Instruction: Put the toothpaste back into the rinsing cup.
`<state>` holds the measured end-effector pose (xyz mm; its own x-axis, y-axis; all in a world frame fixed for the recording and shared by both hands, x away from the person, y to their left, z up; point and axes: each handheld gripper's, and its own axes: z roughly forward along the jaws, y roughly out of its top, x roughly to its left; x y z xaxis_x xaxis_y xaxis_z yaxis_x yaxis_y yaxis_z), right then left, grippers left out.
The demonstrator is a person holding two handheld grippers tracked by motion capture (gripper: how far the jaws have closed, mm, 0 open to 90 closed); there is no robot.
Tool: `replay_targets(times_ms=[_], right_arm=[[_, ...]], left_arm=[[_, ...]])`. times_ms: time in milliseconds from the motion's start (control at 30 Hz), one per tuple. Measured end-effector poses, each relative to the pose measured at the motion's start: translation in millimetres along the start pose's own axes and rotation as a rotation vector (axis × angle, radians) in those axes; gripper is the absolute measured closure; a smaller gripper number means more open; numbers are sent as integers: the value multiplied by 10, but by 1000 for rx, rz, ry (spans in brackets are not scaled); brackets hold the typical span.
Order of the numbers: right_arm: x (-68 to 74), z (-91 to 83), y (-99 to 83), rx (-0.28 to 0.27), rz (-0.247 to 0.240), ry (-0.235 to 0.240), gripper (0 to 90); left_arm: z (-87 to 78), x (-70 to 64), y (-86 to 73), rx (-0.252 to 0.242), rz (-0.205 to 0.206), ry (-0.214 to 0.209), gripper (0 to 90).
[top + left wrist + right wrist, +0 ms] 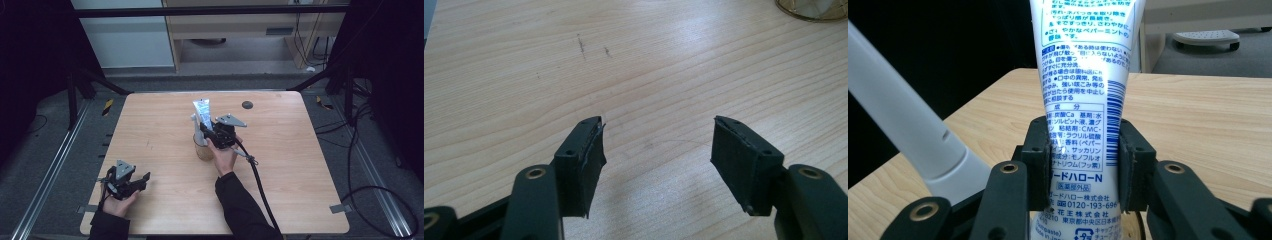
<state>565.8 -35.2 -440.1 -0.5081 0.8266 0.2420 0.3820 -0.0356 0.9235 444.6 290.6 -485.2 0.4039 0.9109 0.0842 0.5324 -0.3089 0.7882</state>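
A white toothpaste tube [203,115] with blue print stands upright in a clear cup [202,149] at the table's middle. My right gripper [209,133] is shut on the tube [1082,100], its pads pressing both sides just above the cup's gold rim [1132,226]. A white toothbrush handle [913,135] leans out of the same cup to the left. My left gripper [144,179] rests low at the table's front left, open, with bare wood between its fingers [583,160]. The cup's rim [811,10] shows at the top right of the left gripper view.
The wooden table [150,125] has a small black round disc [247,105] near its far edge. The right gripper's cable [260,185] trails across the table toward the front. Dark floor, frame rails and cables surround the table.
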Motion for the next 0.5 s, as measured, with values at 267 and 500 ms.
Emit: replay_targets(times_ms=[267,500], right_arm=[[22,-11,-40,17,-26,2,625],[33,-50,-37,29,-52,0,607]], left_arm=[[-1,0,0,0,0,-1,372],[0,0,-2,2,1,0,372]])
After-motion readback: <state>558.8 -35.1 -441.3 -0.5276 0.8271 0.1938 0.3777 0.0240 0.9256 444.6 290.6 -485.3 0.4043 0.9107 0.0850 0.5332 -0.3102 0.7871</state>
